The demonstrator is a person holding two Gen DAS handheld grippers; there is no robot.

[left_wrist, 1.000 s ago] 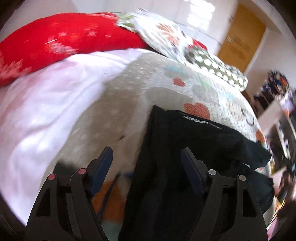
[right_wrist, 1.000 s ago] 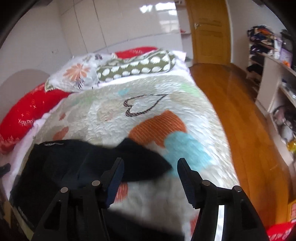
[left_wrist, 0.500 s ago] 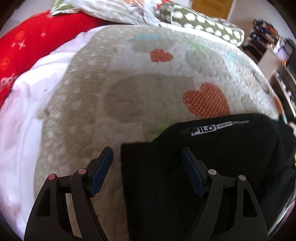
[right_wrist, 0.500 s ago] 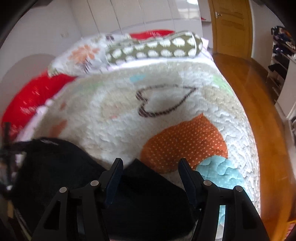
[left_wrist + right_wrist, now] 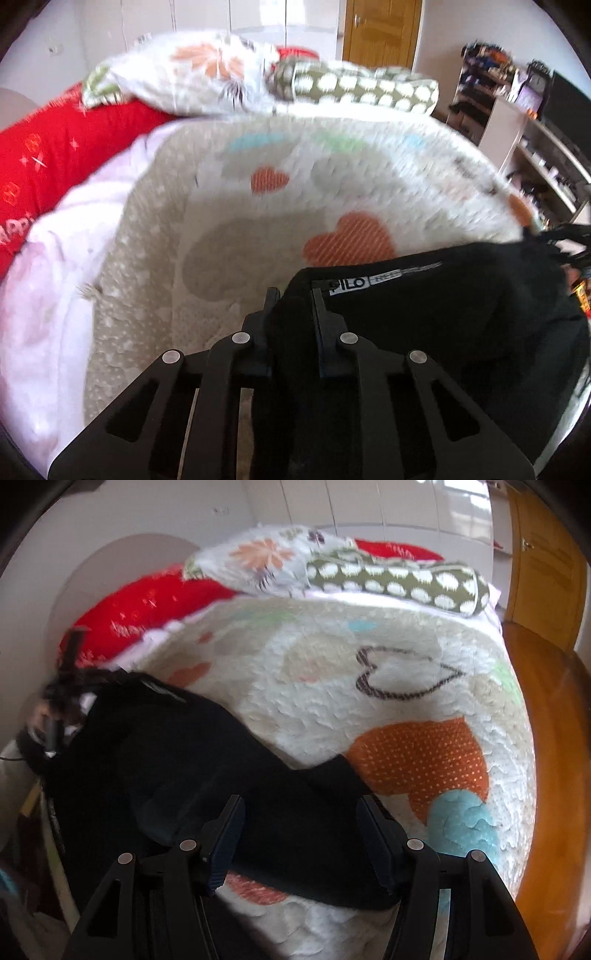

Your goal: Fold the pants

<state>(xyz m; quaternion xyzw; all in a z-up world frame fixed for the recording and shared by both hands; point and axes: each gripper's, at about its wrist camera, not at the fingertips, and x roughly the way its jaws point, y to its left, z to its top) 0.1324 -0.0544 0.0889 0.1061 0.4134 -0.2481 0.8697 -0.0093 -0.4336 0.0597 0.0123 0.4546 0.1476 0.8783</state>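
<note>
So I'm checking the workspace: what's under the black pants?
The black pants lie on the heart-patterned quilt; an orange heart shows beside them. Whatever the cloth covers is hidden. The left gripper pinches the waistband.

I'm in a home bedroom: a heart-patterned quilt [image 5: 388, 701] fills centre frame, pillows [image 5: 395, 579] heaped upper middle (wooden door [image 5: 546, 572] upper right).

pants [image 5: 192, 760] on quilt [image 5: 369, 709], pillows [image 5: 391, 578] behind

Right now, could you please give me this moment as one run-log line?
left gripper: shut on pants waistband corner | right gripper: open, over pant leg | pants: on quilt, unfolded
</note>
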